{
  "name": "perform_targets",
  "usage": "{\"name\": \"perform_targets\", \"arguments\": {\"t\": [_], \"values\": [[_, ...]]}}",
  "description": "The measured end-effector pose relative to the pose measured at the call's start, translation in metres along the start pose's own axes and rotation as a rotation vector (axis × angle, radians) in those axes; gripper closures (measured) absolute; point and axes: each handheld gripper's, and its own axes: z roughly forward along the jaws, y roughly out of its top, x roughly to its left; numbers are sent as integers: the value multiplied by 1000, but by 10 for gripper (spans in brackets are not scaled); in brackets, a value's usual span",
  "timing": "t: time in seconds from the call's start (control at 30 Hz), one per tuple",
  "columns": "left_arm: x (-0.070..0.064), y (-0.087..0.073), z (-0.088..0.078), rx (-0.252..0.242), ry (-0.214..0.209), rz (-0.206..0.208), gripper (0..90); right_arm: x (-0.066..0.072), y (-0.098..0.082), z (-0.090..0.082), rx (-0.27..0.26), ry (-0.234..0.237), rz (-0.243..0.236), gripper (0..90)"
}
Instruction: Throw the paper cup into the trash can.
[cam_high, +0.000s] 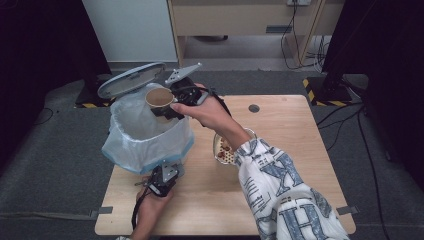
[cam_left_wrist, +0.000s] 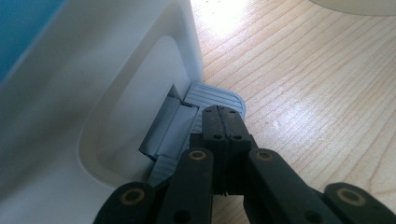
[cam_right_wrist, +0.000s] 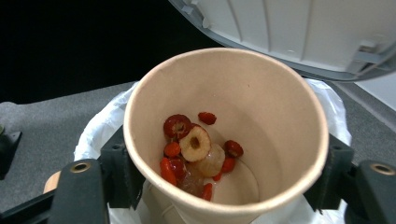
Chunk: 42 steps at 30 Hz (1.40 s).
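Observation:
A white pedal bin (cam_high: 150, 150) with a pale plastic liner (cam_high: 131, 125) stands at the table's left edge, its grey lid (cam_high: 131, 79) raised. My left gripper (cam_high: 167, 172) is shut, and its tips (cam_left_wrist: 223, 112) rest on the grey pedal (cam_left_wrist: 212, 95) at the bin's base (cam_left_wrist: 93, 93). My right gripper (cam_high: 167, 107) is shut on a paper cup (cam_high: 159, 98) and holds it tilted over the bin's mouth. Inside the cup (cam_right_wrist: 275, 116) lie red and pale fruit scraps (cam_right_wrist: 196, 149). Below the cup is the liner (cam_right_wrist: 100, 126), with the lid's underside (cam_right_wrist: 303, 32) above.
A bowl (cam_high: 216, 145) with food scraps sits mid-table, partly under the right forearm. The wooden table (cam_high: 280, 130) has a small round hole (cam_high: 254, 108) near its far edge. Grey carpet surrounds the table, and dark stands with cables are at the far right.

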Motion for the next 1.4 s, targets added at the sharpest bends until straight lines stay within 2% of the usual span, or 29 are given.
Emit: {"name": "perform_targets", "arguments": {"t": [0.07,0.1,0.13,0.3,0.67,0.9,0.93,1.17,1.4], "values": [[0,0,0,-1,0,0,898,3,-1,4,-21,-4,-19,202],[0,0,0,-1,-1,0,897,3,-1,4,-36,2,-14,134],[0,0,0,-2,-1,0,897,3,-2,3,-42,13,0,110],[0,0,0,-2,-1,-1,898,0,-4,-10,-55,-7,-6,124],[0,0,0,-2,-2,-1,897,-19,-19,-40,-54,-66,38,125],[0,0,0,-3,-2,-1,897,-26,-28,-49,-41,-101,54,123],[0,0,0,-3,-2,-1,897,-28,-31,-53,-39,-110,70,122],[0,0,0,-1,-3,-2,897,-36,-39,-63,-32,-153,103,116],[0,0,0,-1,-2,-1,897,-42,-44,-73,-30,-175,109,111]]}}
